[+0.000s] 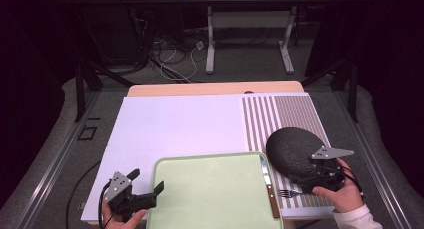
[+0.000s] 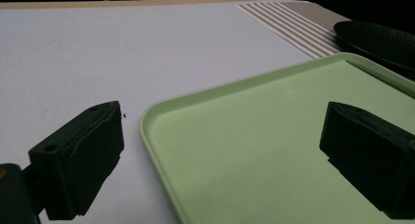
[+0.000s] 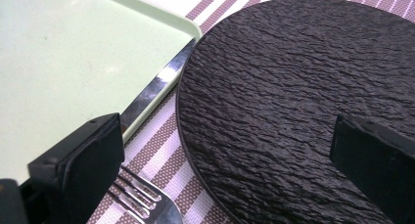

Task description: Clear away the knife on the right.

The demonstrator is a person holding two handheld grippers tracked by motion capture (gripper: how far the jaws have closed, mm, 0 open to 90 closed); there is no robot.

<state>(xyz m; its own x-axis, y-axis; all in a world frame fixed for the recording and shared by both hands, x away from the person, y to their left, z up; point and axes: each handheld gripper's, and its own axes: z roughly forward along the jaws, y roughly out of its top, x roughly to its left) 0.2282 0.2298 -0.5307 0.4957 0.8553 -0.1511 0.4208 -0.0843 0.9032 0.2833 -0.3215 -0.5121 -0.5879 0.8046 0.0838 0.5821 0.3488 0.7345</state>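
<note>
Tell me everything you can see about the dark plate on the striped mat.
The plate is round, near black, with a rough slate-like ripple across its face and a thin raised rim. It lies flat and bare on the striped mat, right of the green tray. A knife lies along its left edge; a fork rests beside its near rim. The right gripper hangs open above it.

- Counter [image 1: 215, 88]: light wooden top, visible as a strip along the far edge.
- White board [image 1: 175, 126] lies flat on the counter, covering most of it.
- Striped placemat [image 1: 280, 114] on the right side, brown and white bands.
- Pale green tray [image 1: 210, 191] at the near edge, resting on the white board; a knife [image 1: 269, 186] lies along its right rim.
- Dark round plate [image 1: 292, 149] sits on the placemat, just beside the tray.
- Fork [image 1: 290, 193] on the placemat, near the plate's near edge.
</note>
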